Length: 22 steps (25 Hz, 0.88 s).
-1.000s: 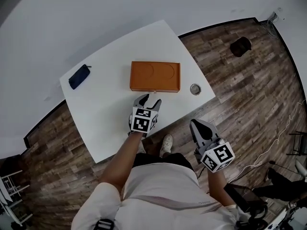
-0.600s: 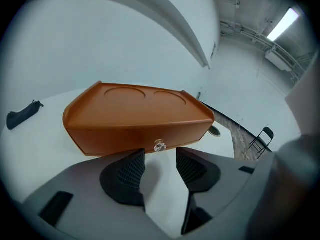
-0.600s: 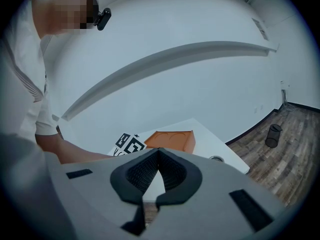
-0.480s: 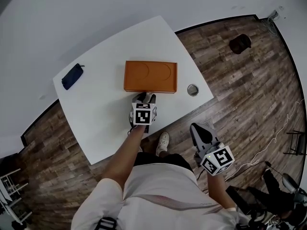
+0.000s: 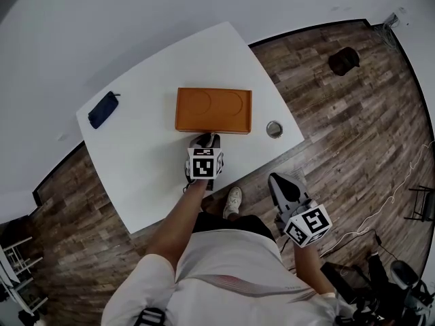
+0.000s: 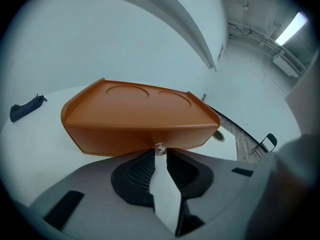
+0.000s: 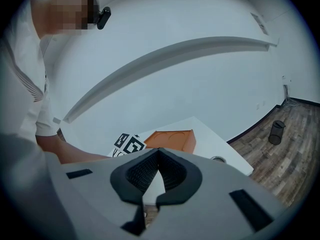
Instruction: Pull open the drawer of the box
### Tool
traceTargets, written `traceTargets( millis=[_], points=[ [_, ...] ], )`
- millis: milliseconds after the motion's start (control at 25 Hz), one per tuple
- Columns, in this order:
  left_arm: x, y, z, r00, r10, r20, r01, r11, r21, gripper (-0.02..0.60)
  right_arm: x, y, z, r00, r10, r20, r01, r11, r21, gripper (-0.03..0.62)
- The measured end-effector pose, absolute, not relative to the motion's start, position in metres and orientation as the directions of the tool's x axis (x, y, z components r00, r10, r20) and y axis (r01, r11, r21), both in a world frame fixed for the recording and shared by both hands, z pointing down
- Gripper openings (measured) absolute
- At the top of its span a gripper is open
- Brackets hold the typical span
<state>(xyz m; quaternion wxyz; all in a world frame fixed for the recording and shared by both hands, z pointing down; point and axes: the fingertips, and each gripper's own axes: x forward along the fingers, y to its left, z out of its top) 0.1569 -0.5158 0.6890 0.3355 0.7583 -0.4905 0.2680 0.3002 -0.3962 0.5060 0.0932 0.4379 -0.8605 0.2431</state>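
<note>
The flat orange rectangular box (image 6: pixel 135 119) lies on the white table (image 5: pixel 136 161), just ahead of the left gripper (image 6: pixel 160 154). Its fingers have just been closing and now pinch the small clear round drawer knob (image 6: pixel 160 147) at their tips. The right gripper (image 7: pixel 159 151), fingertips together and empty, hangs well back off the table edge

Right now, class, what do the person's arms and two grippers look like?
Both the left gripper and the right gripper are grey shells with black ribbed fingers, each carrying a white cube printed with black square markers. The person wears a white short-sleeved shirt. The left jaws have just been closing, with the small drawer knob between them.
</note>
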Motion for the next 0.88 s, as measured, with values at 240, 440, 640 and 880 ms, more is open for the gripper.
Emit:
traceTargets(
  millis=[240,440,640,880],
  points=[
    [0.155,-0.517,0.69,0.371,-0.558,0.743,-0.925,-0.292,0.242,0.078,0.302,-0.398,0.508,-0.599,-0.707,0.375,-0.799,0.496,-0.34,-0.002],
    [0.154,-0.511,0.691,0.376,-0.552,0.745,-0.923,-0.291,0.25,0.078,0.302,-0.395,0.513,-0.598,-0.703,0.385,-0.8,0.492,-0.344,-0.002],
    [0.155,-0.497,0.689,0.378,-0.547,0.747,-0.923,-0.287,0.257,0.077,0.301,-0.389,0.512,-0.604,-0.698,0.385,-0.796,0.5,-0.342,-0.002],
    [0.153,-0.477,0.689,0.377,-0.538,0.754,-0.923,-0.281,0.262,0.077,0.297,-0.382,0.511,-0.615,-0.691,0.381,-0.788,0.513,-0.342,-0.002]
  ],
)
